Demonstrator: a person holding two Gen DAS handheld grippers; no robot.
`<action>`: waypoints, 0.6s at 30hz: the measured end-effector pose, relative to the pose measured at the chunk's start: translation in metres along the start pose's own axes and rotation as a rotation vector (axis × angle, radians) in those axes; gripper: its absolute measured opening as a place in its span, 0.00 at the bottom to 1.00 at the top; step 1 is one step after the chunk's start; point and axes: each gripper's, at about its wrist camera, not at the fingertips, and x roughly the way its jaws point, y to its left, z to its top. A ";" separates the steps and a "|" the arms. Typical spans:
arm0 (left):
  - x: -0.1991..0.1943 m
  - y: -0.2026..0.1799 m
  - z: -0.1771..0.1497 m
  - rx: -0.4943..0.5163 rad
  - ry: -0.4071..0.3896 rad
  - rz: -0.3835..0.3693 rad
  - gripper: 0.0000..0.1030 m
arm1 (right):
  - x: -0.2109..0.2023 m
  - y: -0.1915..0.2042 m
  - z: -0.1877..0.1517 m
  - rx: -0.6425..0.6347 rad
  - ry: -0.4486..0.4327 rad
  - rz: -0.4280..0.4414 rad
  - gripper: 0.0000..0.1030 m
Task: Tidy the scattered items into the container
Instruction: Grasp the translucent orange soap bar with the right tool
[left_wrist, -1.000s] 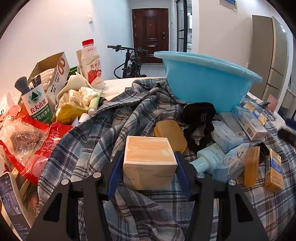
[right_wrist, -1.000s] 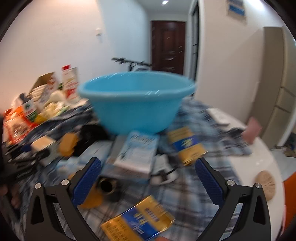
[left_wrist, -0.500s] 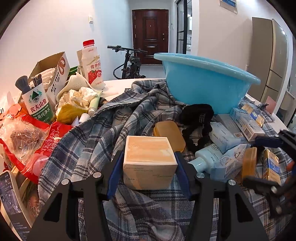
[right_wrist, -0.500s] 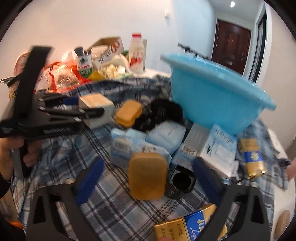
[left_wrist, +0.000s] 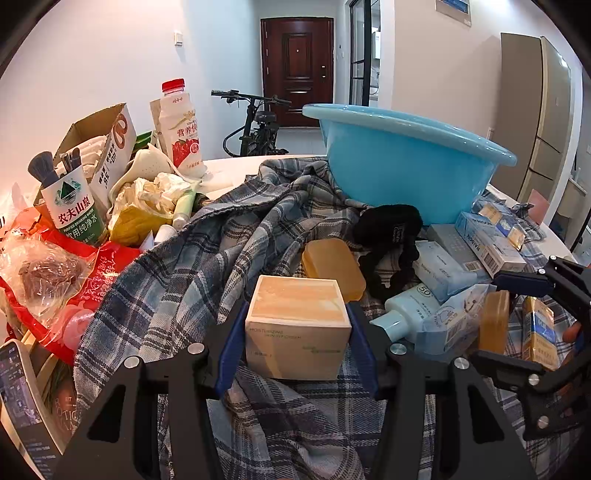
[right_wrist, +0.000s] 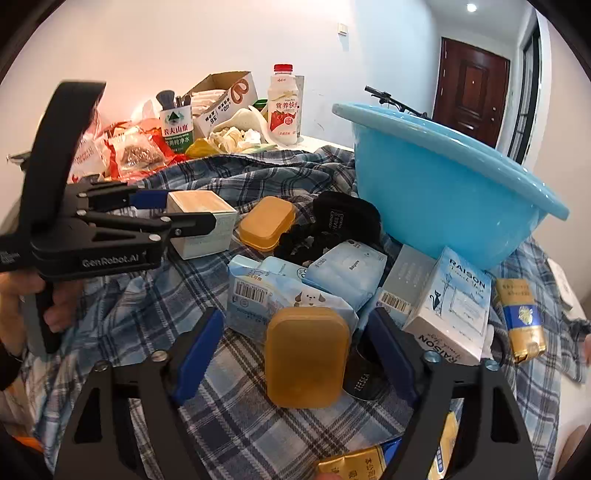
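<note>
My left gripper (left_wrist: 297, 347) is shut on a cream cube box (left_wrist: 297, 326) that sits on the plaid cloth; it also shows in the right wrist view (right_wrist: 201, 219). My right gripper (right_wrist: 295, 350) is open, its fingers on either side of an amber soap case (right_wrist: 306, 356), apart from it; the same case shows in the left wrist view (left_wrist: 493, 326). The blue basin (left_wrist: 402, 166) stands behind the pile, also seen in the right wrist view (right_wrist: 443, 184). A second amber case (right_wrist: 266, 221), a black scrunchie (right_wrist: 332, 225) and pale blue packets (right_wrist: 295, 288) lie between.
Gold and blue packs (right_wrist: 519, 319) lie right of the pile. A white RAISON box (right_wrist: 454, 314) leans by the basin. At the far left stand a milk bottle (left_wrist: 179, 125), a cardboard box (left_wrist: 99, 144), a brush cup (left_wrist: 74, 214) and red bags (left_wrist: 55, 273).
My right gripper has swung left and come down over the amber soap case, which now lies between its open fingers. My left gripper has stayed shut on the cream box.
</note>
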 end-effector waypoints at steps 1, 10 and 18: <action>0.001 -0.001 0.000 0.002 0.001 0.000 0.50 | 0.000 0.001 0.000 -0.008 -0.002 -0.003 0.72; -0.001 -0.001 -0.001 0.004 -0.001 0.001 0.50 | -0.004 0.006 -0.002 -0.037 0.002 -0.019 0.42; -0.003 0.002 0.000 -0.008 -0.004 -0.004 0.50 | -0.017 0.002 -0.005 -0.011 -0.029 -0.058 0.42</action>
